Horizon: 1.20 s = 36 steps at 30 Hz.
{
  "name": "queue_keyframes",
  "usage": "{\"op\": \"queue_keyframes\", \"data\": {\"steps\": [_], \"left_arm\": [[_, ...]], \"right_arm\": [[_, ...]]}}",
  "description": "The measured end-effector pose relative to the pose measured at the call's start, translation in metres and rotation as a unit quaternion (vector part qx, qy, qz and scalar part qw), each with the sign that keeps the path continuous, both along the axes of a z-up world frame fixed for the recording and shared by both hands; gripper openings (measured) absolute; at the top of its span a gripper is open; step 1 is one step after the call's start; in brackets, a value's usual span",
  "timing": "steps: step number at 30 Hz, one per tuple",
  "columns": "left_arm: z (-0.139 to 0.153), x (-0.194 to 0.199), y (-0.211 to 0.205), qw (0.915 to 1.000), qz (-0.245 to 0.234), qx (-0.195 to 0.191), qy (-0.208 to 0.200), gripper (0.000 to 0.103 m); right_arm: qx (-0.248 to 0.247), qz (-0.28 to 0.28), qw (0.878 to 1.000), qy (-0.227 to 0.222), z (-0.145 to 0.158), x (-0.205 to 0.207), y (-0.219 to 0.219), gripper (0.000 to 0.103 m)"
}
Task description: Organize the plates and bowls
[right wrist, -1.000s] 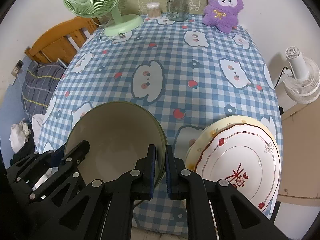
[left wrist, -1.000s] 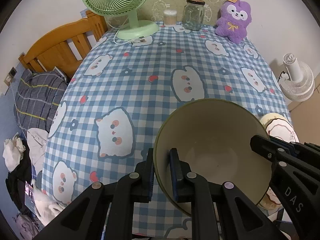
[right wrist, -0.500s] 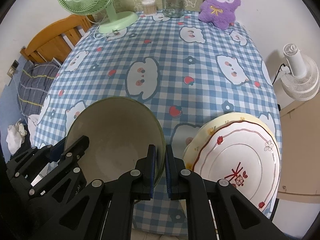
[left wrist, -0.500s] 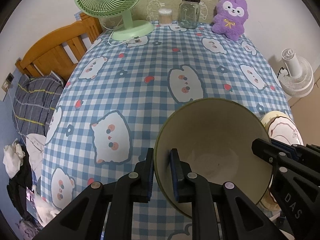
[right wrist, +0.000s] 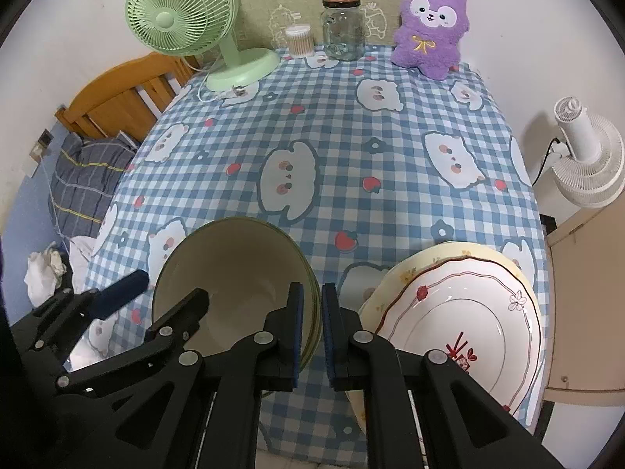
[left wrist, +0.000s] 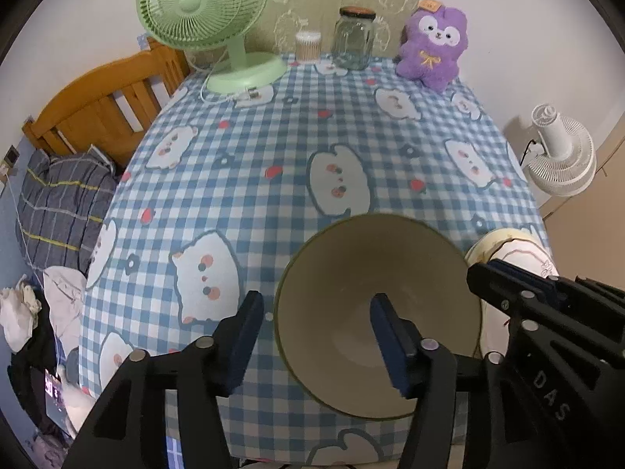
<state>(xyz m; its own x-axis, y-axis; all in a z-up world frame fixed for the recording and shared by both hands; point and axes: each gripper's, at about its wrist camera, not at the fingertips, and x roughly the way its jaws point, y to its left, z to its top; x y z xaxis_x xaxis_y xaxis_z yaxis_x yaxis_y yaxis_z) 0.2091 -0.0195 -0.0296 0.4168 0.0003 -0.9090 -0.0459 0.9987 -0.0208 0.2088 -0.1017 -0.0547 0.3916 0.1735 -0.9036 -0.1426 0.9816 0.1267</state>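
1. The bowl point(left wrist: 375, 312) sat on the checked surface point(left wrist: 273, 164) near its front edge, at about 5 o'clock in the left wrist view and 7 o'clock in the right one. Its rim looked doubled on the right side, so I judged it to be a nested stack of bowls; I could not count them.

2. My left tongs point(left wrist: 316, 336) had just been opening. Their jaws stood apart and straddled the left rim, one pad outside and one inside, neither pressing on it.

3. My right tongs point(right wrist: 310, 336) were together on the right rim, clamped on the bowl's wall with only a narrow gap showing between the pads.

4. The plates point(right wrist: 461, 336) lay at 4 o'clock in the right view, just beside the bowl: a white plate with a red line and flowers resting on a cream one.

5. I judged the bowl to be glazed ceramic: stiff, fairly heavy, smooth enough to slip, and liable to chip.

6. The rim was the only place to take hold of it, one pad inside and one outside. A single-sided pinch would let it tilt, so I reckoned any lift needed both rims held.

7. The plates I judged equally fragile, with only their thin edge to grip.
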Motion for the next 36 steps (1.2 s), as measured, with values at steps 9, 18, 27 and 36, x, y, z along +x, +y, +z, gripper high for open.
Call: {"op": "queue_keyframes", "data": {"steps": [9,18,27,36], "left_arm": [[-0.014,0.003,0.016,0.9990,0.038,-0.005,0.020,0.075],[-0.035,0.007,0.018,0.9987,0.028,-0.002,0.042,0.076],[-0.050,0.015,0.018,0.9986,0.017,-0.017,0.047,0.076],[-0.066,0.023,0.012,0.9977,-0.005,-0.029,0.061,0.075]], "right_arm": [[0.016,-0.011,1.000,0.013,-0.010,0.002,-0.012,0.052],[0.006,-0.016,1.000,0.018,-0.024,0.010,-0.004,0.057],[-0.002,-0.024,0.999,0.031,-0.041,0.020,0.001,0.057],[-0.001,-0.014,0.999,0.050,-0.060,0.028,0.014,0.057]]}}
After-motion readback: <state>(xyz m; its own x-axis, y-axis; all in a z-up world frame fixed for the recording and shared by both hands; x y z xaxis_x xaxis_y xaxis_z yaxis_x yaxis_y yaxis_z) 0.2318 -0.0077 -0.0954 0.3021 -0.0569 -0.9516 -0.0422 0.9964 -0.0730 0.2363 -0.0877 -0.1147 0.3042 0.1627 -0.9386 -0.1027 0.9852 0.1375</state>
